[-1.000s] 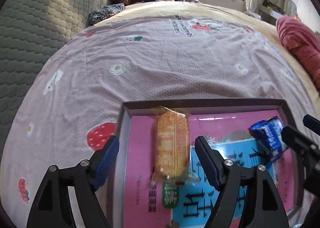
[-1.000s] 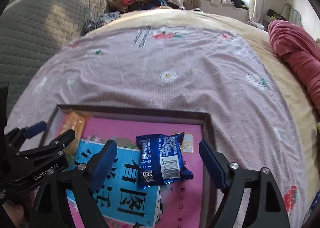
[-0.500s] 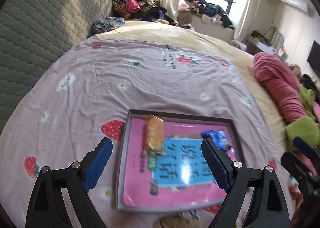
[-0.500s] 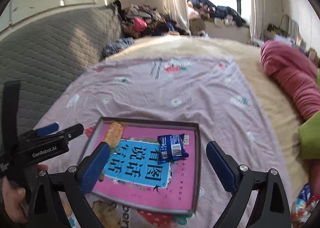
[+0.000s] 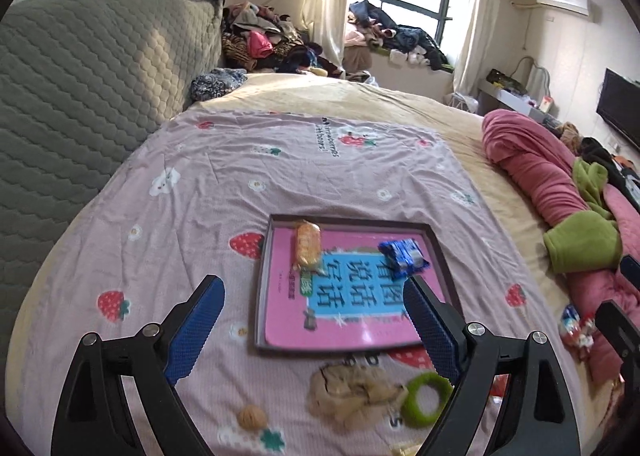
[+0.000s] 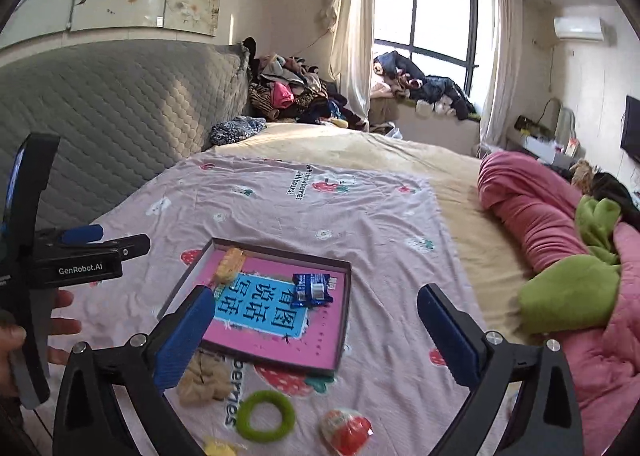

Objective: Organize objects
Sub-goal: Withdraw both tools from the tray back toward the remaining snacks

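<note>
A shallow dark-rimmed tray (image 5: 439,256), its floor a glossy pink sheet with a blue panel of Chinese characters, lies on a bed (image 5: 200,215) spread with a pale pink strawberry-print sheet. Inside it, an orange-yellow snack bar (image 5: 308,246) in clear wrap rests toward 11 o'clock, and a crinkled blue snack packet (image 5: 403,258) toward 1 o'clock, the two well apart. The left gripper (image 5: 312,316) hangs above the bed with fingers released and nothing between them. The right gripper (image 6: 316,330) has jaws opening, nothing between them. Just outside the tray's near edge, at 6 o'clock, lie a crumpled beige cloth (image 5: 352,392), a green ring (image 6: 265,416), a small tan ball (image 5: 252,417) and a red-and-white egg-shaped toy (image 6: 346,430).
</note>
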### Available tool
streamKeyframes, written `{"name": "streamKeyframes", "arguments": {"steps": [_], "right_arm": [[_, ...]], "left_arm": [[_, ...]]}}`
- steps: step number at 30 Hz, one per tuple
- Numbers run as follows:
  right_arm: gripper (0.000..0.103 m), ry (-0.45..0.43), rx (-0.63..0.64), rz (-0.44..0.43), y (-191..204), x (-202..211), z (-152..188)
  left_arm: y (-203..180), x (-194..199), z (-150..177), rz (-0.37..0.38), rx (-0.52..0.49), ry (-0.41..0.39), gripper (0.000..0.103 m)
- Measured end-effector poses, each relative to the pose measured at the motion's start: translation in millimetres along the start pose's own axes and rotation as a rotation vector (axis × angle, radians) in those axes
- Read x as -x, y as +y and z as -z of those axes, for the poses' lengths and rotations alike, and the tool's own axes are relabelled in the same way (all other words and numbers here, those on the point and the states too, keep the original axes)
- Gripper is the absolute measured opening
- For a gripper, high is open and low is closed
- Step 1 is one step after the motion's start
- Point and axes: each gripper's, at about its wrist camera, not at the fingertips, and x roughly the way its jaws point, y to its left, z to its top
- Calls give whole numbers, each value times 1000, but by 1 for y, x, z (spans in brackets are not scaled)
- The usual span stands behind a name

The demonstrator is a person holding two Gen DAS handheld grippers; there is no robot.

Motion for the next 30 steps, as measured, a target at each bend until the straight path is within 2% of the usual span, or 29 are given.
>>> {"name": "streamKeyframes", "arguments": {"steps": [4,12,15,22,30], "right_arm": [[102,-1,4,-32,4,20,10],[102,4,0,-35,8,50,27],[102,9,15,-12,9,57,34],[102,26,-9,-16,0,67,51],[102,62,-20,5,-12,63,72]], "left_arm": [[-5,22,18,15,-12,-5,92],[-10,59,41,12,-22,-26,92],[-13,67,48,7,-39,-33,92],[-13,74,72,-7,-53,-8,92],[-7,67,97,-66,-91,20,92]]}}
